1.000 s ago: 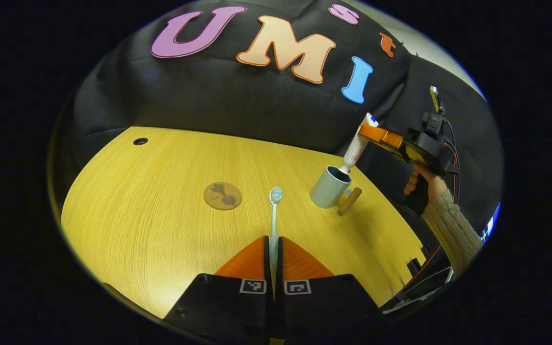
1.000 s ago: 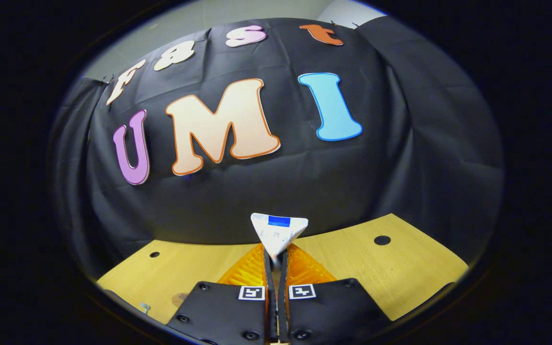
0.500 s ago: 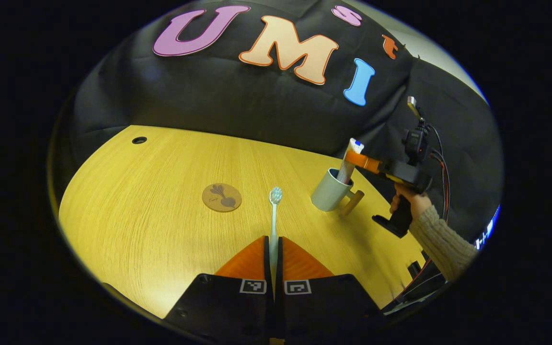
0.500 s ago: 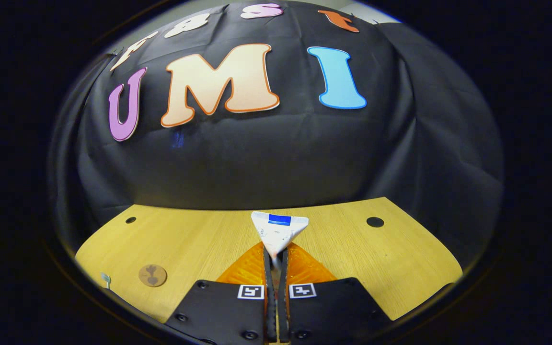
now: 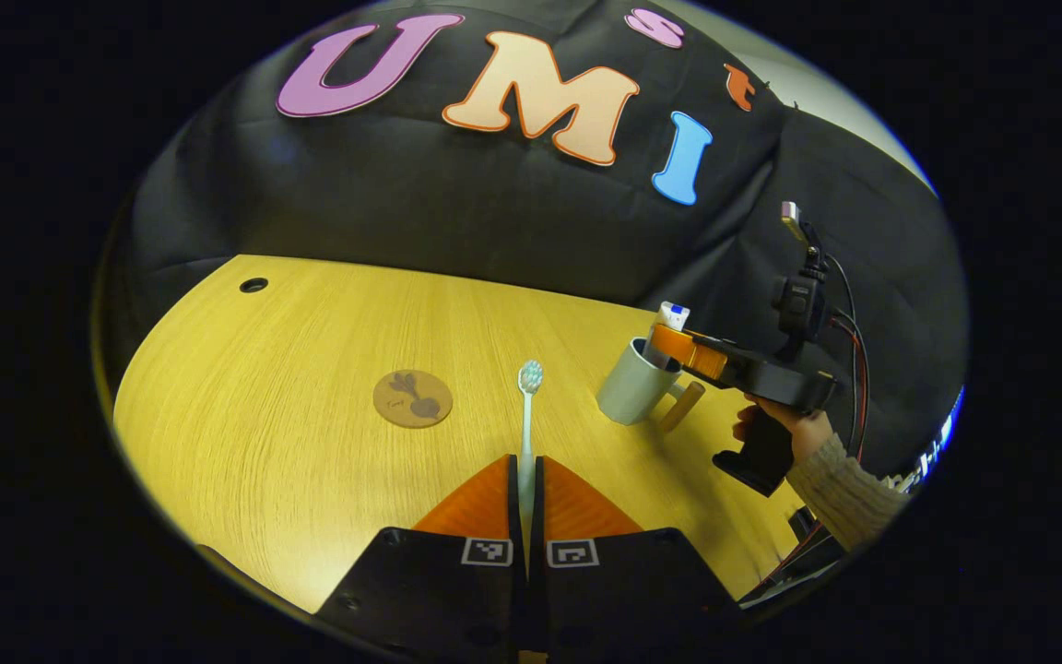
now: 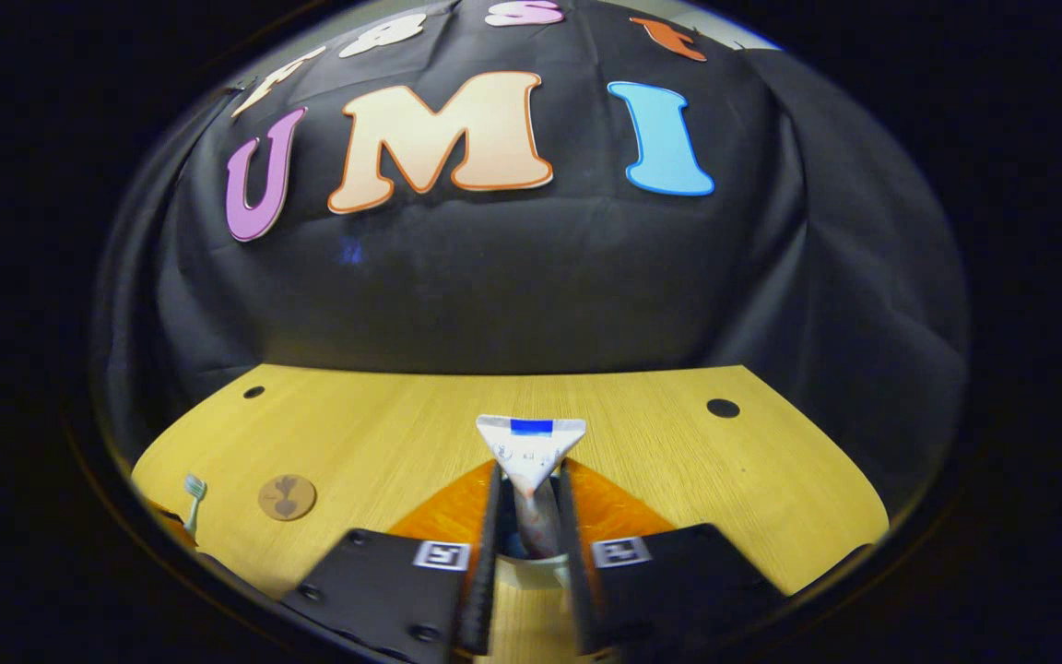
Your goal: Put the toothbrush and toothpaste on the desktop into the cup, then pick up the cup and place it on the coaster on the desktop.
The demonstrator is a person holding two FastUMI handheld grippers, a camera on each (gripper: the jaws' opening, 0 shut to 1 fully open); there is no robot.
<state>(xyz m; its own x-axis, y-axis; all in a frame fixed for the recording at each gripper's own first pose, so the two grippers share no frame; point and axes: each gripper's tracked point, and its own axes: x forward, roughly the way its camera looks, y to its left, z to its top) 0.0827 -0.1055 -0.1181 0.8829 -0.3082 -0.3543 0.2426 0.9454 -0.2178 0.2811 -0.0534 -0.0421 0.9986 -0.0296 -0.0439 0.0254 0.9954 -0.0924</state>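
A: Left gripper (image 5: 527, 498)?
B: Pinched on the white toothbrush (image 5: 527, 415), held above the yellow wooden bench (image 5: 264, 387).
A: Farther off?
B: Right gripper (image 6: 528, 516) stood spread; the white toothpaste tube (image 6: 531, 452) sat in the grey cup (image 5: 631, 387). Toothbrush insertion appeared due next; round brown coaster (image 5: 412, 398) waited unoccupied.

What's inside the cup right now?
The toothpaste stands in the cup, its crimped end sticking above the rim. Its lower part is hidden by the cup wall. The toothbrush is outside it, in the left gripper.
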